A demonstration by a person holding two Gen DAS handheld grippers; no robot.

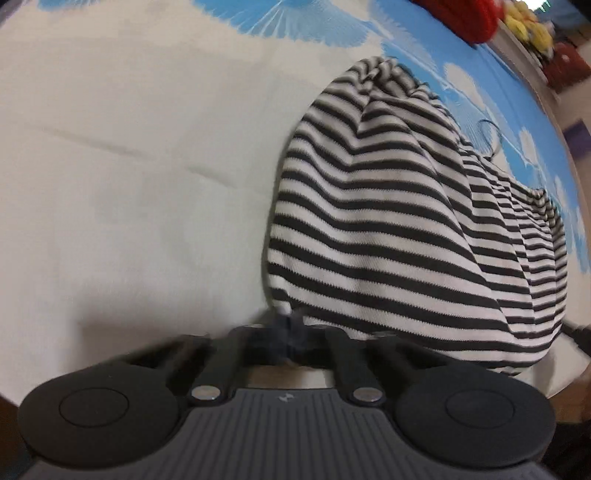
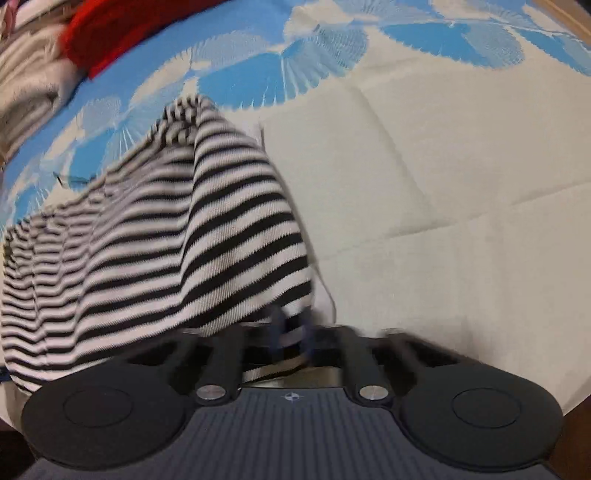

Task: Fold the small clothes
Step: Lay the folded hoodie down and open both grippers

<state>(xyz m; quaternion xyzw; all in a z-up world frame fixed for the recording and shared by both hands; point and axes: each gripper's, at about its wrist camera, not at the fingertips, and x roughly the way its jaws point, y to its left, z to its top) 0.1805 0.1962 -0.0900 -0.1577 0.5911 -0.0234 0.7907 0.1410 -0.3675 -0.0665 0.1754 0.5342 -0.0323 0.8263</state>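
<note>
A black-and-white striped garment (image 1: 388, 229) hangs bunched between my two grippers above the bed. My left gripper (image 1: 290, 334) is shut on the garment's near left corner, its fingers pinched together on the fabric. In the right wrist view the same striped garment (image 2: 166, 243) drapes to the left. My right gripper (image 2: 291, 332) is shut on its near right corner, and a strip of striped fabric shows between the fingers. The far end of the garment rests on the sheet.
The bed sheet (image 1: 129, 166) is cream with blue fan patterns at the far side (image 2: 258, 74). A red knitted item (image 2: 122, 26) and pale folded cloth (image 2: 26, 85) lie at the far edge. Yellow and red objects (image 1: 532, 26) sit beyond the bed.
</note>
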